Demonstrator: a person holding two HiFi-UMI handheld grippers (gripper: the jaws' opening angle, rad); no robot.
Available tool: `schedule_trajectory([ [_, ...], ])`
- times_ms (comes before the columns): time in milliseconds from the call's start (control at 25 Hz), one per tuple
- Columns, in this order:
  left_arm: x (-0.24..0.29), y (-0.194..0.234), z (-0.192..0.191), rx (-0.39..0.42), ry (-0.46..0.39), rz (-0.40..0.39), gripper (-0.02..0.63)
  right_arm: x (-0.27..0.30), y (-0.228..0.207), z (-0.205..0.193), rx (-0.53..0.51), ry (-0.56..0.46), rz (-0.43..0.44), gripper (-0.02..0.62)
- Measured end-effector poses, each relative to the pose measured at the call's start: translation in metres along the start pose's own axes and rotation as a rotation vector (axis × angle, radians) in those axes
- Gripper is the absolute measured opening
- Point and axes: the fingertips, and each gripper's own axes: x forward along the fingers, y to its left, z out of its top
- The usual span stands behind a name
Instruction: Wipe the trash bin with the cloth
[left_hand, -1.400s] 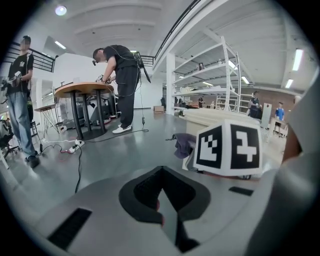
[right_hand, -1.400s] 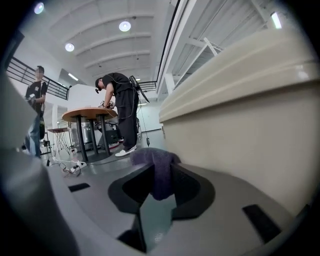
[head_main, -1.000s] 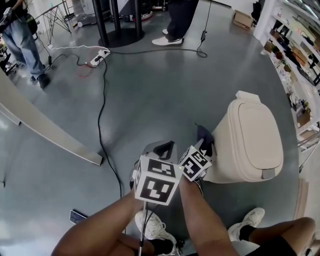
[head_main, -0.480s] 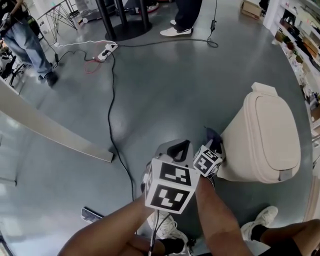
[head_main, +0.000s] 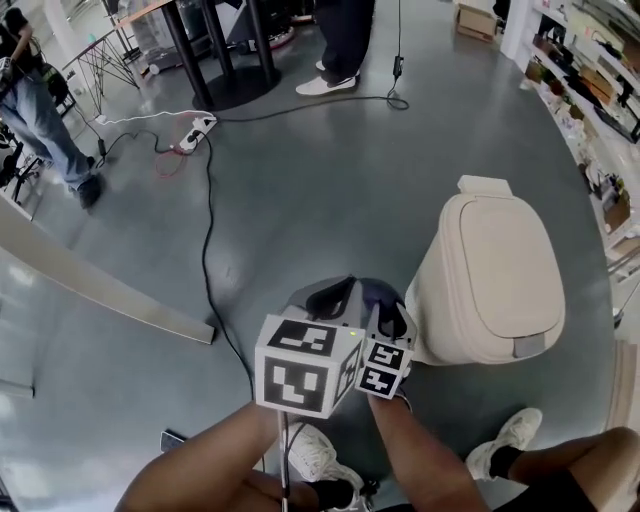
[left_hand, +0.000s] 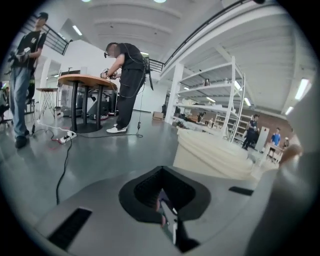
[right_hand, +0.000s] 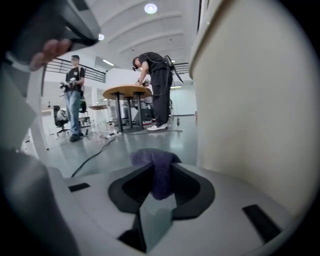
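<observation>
1. The right gripper is clenched on the cloth, a dark purple fold bunched above the jaw tips.
2. The left gripper has its jaws pressed together and carries nothing.
3. From the head view the two grippers sit side by side low over the grey floor. The right gripper's tip is by the lower left wall of the trash bin. The cloth is just beside that wall; I cannot tell whether it touches.
4. The trash bin is cream and rounded, with its lid down and a grey tab at the near edge.
5. Only the head view shows the lid from above and a black cable. The right gripper view shows only a plain cream wall. The left gripper view shows the bin side-on, with a person bent over a round table.
</observation>
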Motion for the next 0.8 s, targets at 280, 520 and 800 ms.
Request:
schedule_trajectory([
  [280,-0.014,-0.019,0.046,-0.041,-0.077,0.017,0.000,-0.100,0.036,0.069,-0.069,-0.107,0.278,0.094],
  [520,-0.035,-0.032,0.060,-0.066,-0.099,0.081,0.000,-0.200,0.042,0.129,-0.191,-0.138,0.503,0.094],
  [800,-0.081,-0.076,0.078,-0.095,-0.151,0.126,0.000,-0.291,0.004,0.181,-0.200,-0.098,0.599,0.094],
])
